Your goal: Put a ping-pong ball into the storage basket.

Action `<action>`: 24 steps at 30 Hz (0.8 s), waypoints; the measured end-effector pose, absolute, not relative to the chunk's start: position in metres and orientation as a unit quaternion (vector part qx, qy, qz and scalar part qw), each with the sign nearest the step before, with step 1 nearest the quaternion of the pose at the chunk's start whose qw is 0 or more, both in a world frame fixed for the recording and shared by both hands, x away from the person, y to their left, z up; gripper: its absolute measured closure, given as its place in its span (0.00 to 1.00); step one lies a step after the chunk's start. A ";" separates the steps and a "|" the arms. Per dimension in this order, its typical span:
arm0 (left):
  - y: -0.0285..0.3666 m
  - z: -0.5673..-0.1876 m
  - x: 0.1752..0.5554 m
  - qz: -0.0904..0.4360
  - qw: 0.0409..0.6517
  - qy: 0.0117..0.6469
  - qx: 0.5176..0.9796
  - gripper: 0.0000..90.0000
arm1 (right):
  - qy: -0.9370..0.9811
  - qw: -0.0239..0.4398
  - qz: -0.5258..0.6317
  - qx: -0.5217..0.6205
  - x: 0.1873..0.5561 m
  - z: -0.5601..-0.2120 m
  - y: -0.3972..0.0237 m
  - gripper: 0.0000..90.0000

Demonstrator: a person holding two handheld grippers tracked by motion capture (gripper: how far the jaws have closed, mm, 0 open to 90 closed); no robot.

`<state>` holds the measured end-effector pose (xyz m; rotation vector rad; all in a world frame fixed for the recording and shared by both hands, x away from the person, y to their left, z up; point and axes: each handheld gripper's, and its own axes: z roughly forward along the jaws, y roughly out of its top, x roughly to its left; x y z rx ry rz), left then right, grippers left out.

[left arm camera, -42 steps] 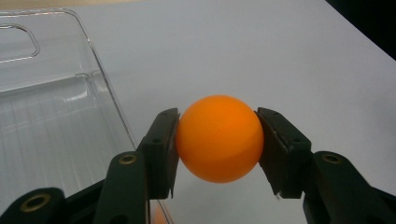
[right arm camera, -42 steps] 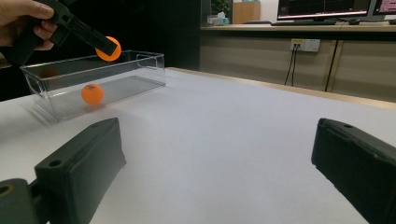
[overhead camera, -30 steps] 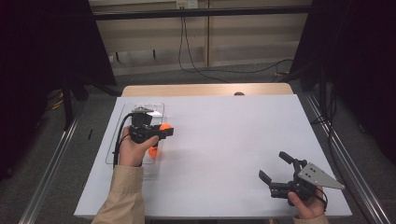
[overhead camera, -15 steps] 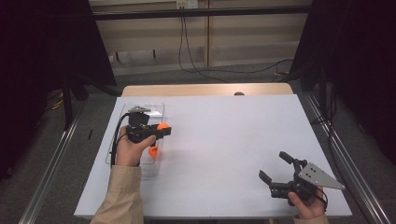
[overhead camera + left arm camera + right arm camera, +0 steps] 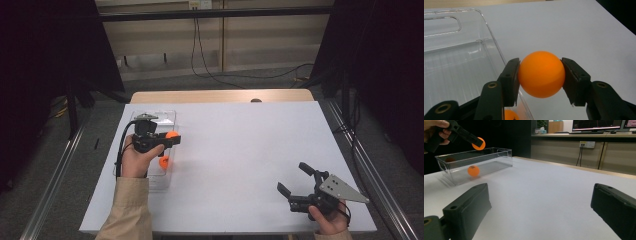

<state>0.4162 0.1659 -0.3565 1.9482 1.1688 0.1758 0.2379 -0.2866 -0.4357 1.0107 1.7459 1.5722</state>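
Over the clear plastic bin point(image 5: 170, 116) at the table's left side, the left gripper point(image 5: 172, 138) has an orange ball point(image 5: 541, 74) pinched between both pads, squeezed at its widest part so it can't roll out. In the right gripper view that ball point(image 5: 478, 143) hangs above the bin's point(image 5: 499, 155) rim, not yet inside. Judging by that, the ball is either coming out of the bin or about to drop in; can't tell which. A second orange ball point(image 5: 473, 170) lies on the bin floor, loose, with the walls keeping it from rolling off. Near the front right corner of the white table point(image 5: 250, 150), the right gripper point(image 5: 295, 177) sits low, jaws spread wide, nothing between them. It's well apart from the bin, probably parked so it stays clear of the left hand's work.
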 end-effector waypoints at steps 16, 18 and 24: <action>0.177 -0.353 0.416 0.078 0.421 0.474 0.770 0.57 | 0.654 0.288 0.588 0.379 0.238 -0.436 -0.287 0.02; 0.178 -0.353 0.416 0.080 0.421 0.475 0.769 0.57 | 0.654 0.288 0.588 0.379 0.238 -0.436 -0.287 0.02; 0.182 -0.352 0.416 0.085 0.420 0.476 0.768 0.57 | 0.654 0.288 0.588 0.379 0.238 -0.436 -0.287 0.02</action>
